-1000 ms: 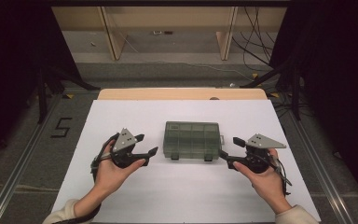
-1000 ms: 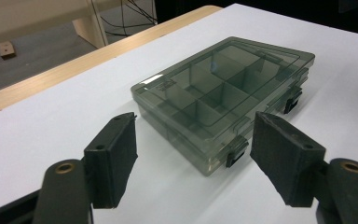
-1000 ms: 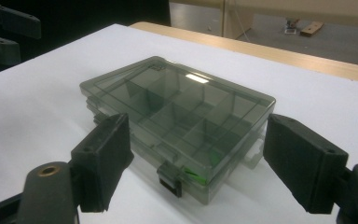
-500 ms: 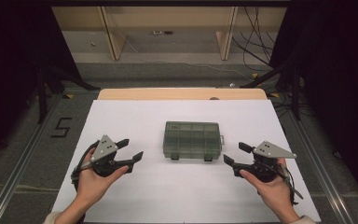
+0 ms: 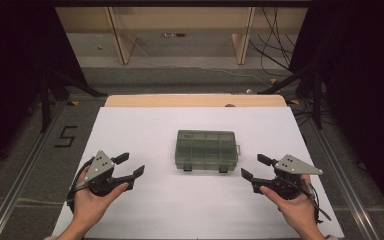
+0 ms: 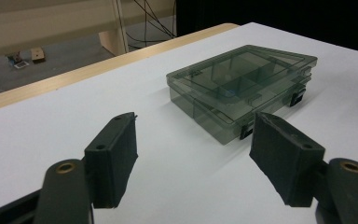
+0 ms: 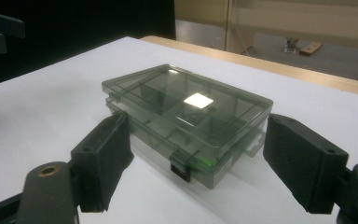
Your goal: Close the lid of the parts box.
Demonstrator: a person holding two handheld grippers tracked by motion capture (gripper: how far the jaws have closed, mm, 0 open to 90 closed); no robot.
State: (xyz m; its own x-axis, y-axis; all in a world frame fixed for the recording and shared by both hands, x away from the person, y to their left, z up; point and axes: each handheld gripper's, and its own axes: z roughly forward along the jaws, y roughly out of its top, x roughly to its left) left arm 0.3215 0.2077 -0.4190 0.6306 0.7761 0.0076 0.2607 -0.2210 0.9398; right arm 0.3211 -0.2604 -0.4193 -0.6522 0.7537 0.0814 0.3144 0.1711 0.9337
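Box [image 5: 206, 150] mid-table [image 5: 145, 125]; L gripper [image 5: 128, 166], R gripper [image 5: 254, 167] flank it, jaws released.

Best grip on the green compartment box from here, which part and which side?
Probably the two short ends, one gripper each. The compartment box lies flat and closed on the white table, long side facing the person, with both latches on that near edge. The left gripper and right gripper flank it, open, so come in sideways, clear of the latches.
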